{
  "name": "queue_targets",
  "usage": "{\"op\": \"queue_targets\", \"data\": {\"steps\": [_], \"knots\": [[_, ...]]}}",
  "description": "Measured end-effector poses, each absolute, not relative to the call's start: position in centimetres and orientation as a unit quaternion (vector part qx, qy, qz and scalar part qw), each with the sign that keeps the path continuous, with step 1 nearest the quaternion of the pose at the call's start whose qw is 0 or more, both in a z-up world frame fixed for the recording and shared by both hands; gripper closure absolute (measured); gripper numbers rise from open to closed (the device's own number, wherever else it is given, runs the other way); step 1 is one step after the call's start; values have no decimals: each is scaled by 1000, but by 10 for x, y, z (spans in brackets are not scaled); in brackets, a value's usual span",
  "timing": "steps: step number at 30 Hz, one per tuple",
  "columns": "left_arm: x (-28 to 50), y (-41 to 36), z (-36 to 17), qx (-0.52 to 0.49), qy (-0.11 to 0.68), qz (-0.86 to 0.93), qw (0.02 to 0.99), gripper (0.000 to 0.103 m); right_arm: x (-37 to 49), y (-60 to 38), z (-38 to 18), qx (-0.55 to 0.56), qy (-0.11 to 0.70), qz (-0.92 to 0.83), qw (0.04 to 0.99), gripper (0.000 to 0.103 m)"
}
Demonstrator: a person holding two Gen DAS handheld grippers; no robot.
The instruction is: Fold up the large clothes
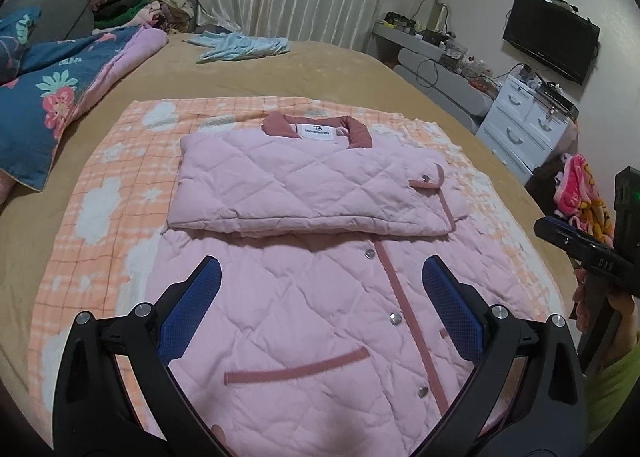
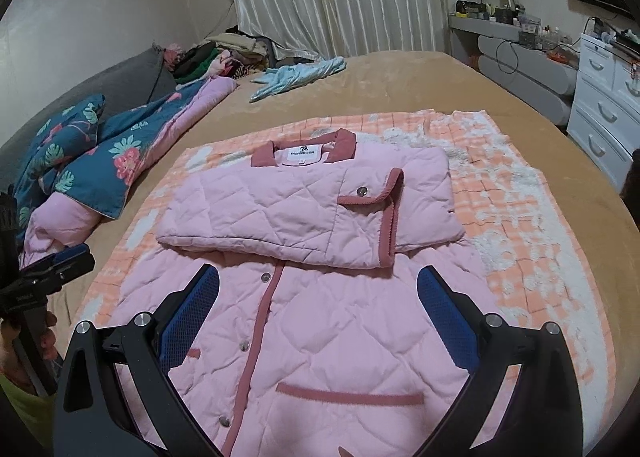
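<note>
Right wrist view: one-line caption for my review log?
Open right tongs hover over a pink quilted jacket, sleeves folded across its chest, on a bed.

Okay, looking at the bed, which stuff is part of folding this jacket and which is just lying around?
Part of the job:
pink quilted jacket
left gripper, open
right gripper, open
orange checked blanket beneath it

Just lying about:
floral quilt
light blue garment
clothes pile
television
white drawers
</note>
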State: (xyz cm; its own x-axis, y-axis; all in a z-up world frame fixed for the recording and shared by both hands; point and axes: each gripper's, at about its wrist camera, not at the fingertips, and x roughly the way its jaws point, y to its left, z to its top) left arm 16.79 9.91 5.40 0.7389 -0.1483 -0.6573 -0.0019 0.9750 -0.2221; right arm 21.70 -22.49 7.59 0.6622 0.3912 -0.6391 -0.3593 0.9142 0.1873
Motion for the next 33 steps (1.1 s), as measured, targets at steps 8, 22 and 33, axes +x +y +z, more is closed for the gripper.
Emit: {"op": "queue_targets", "data": {"steps": [8,22,33], "knots": [[145,85,65,-94,347,-43,932,8,190,-241,84,30,345,201,916,4],[116,59,66,-74,343,-52,935,8,151,-265,88,30,333,198,921,4],[99,50,57,-68,343,-46,936,8,134,-280,78,25,338,192,921,4]]}}
